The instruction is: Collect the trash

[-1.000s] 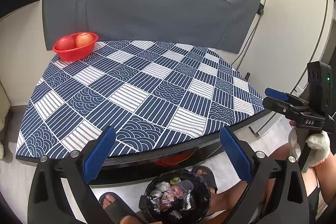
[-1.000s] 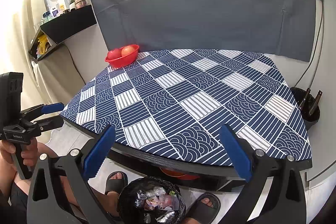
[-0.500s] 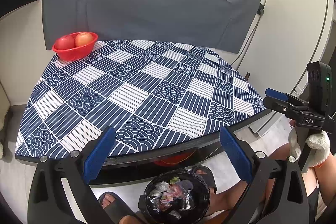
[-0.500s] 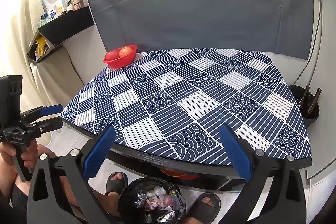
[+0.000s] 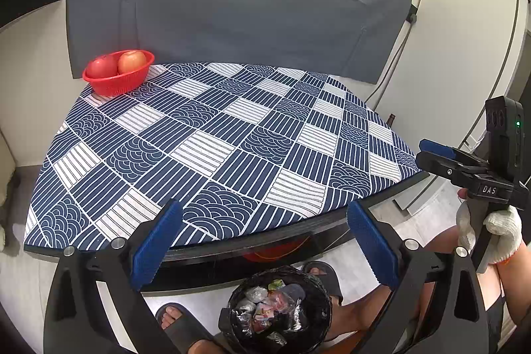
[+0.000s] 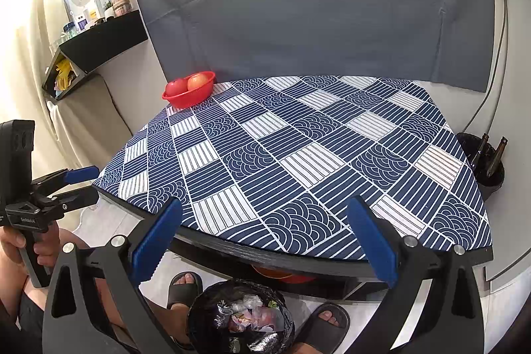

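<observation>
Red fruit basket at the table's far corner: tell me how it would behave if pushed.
The red basket is probably light plastic mesh, so it would likely slide easily on the tablecloth. The two apples add weight but sit high and might roll out if it tips.

Both grippers are built alike — black frames with silver screws and ribbed blue pads (image 5: pixel 156 243). The right gripper (image 5: pixel 434 155) is marked "DAS" and carries a black box (green light lit). A white knit glove (image 5: pixel 491 231) and dark slide sandals (image 6: pixel 184 289) are worn.
</observation>
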Tool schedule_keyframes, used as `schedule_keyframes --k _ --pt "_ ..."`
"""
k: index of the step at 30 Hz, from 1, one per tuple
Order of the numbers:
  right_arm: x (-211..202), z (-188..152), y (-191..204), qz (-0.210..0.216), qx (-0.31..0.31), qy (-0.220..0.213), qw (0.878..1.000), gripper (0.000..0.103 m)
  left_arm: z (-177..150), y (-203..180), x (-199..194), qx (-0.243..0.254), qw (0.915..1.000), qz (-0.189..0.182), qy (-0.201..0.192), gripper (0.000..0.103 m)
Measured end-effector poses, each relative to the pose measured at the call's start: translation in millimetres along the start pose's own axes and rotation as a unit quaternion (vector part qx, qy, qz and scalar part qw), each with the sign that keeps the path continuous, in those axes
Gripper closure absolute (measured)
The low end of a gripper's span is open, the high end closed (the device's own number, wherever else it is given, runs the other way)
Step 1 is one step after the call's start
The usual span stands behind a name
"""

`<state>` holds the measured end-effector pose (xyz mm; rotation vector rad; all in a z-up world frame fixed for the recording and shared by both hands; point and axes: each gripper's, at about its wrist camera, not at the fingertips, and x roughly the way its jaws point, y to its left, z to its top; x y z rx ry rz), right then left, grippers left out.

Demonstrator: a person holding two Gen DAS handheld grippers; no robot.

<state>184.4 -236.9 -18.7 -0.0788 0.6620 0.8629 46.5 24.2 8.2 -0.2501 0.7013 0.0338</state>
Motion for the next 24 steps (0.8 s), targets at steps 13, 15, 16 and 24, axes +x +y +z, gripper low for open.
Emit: schedule_keyframes --k 13,15,16,24 --pt "1.1 -0.9 0.4 -0.001 -0.001 0.001 1.0 0.005 -0.1 -1.5 -1.2 0.003 1.0 -0.003 0.0 0.007" --pt "1.2 -0.9 0.4 -0.001 -0.001 0.001 1.0 0.005 0.2 -2.2 -0.9 0.005 1.0 -0.003 0.001 0.007" --pt "1.5 -1.1 0.5 -0.001 -0.001 0.002 1.0 0.005 0.2 -2.4 -0.9 0.005 1.0 -0.003 0.0 0.007" --pt "3.9 -1.9 0.7 -0.003 -0.003 0.004 1.0 0.005 0.9 -1.0 -0.8 0.003 1.0 -0.006 0.001 0.007"
